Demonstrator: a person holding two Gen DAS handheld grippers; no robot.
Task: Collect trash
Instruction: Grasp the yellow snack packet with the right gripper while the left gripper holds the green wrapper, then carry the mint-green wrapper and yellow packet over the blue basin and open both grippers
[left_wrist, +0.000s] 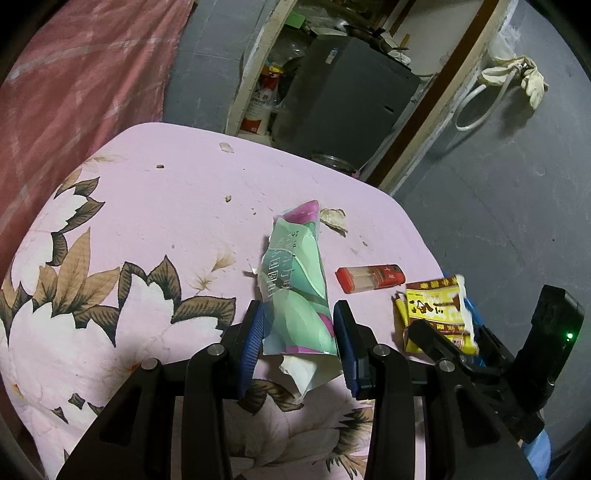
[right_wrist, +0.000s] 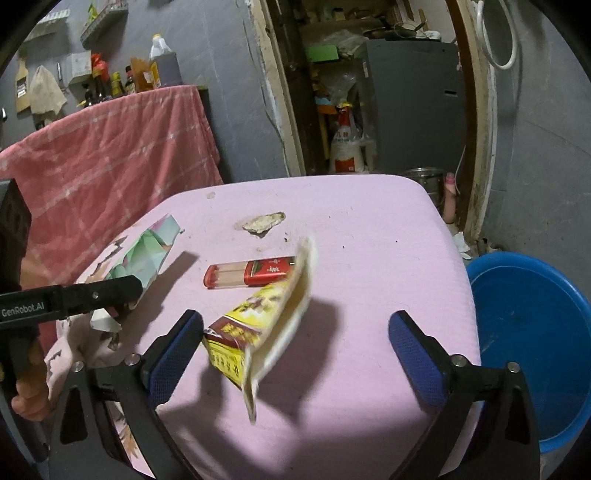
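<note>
The left tool (left_wrist: 298, 332) pinches the green wrapper (left_wrist: 295, 280); the right tool (right_wrist: 295, 354), spread wide, must close on the blurred yellow packet (right_wrist: 258, 325), then swing to the blue basin (right_wrist: 532, 332).

Surface: a table (right_wrist: 369, 221) under a pink floral cloth (left_wrist: 92, 295).
On it: a red lighter (right_wrist: 251, 277), a pale crumpled scrap (right_wrist: 262, 222) and small crumbs (left_wrist: 228, 198) lay apart.
</note>
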